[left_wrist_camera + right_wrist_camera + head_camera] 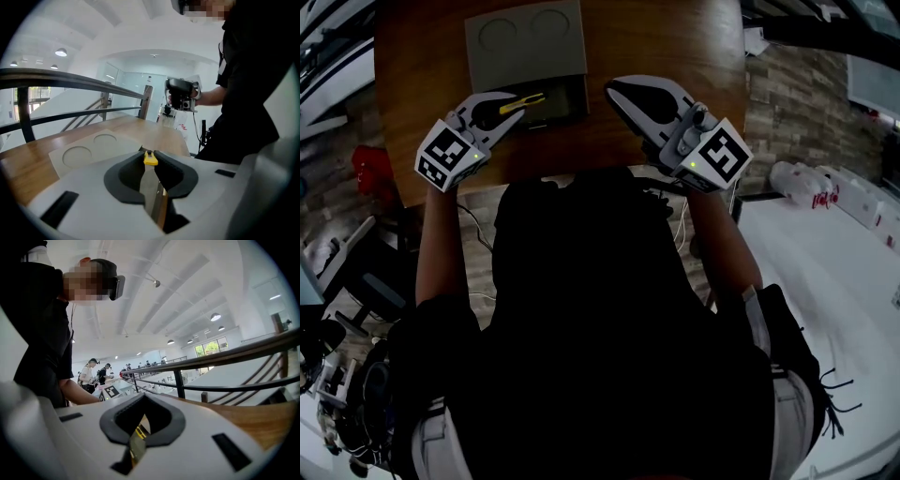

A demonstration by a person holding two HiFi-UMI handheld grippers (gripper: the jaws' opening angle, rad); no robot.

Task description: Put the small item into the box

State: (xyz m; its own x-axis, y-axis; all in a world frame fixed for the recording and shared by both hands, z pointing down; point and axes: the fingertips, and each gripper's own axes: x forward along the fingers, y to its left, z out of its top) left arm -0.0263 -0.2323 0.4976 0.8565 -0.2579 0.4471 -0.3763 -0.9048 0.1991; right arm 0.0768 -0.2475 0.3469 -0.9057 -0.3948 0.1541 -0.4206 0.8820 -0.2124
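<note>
Small yellow item [525, 101]: the left gripper [514, 106] is clamping it at the jaw tips and holding it over the open grey box [572, 92] on the wooden table [675, 37].
Handling: likely light, stiff and smooth; gripping across the flat sides is suiting it best.
Right gripper [615, 90]: hovering beside the box, jaws together, carrying nothing.
</note>
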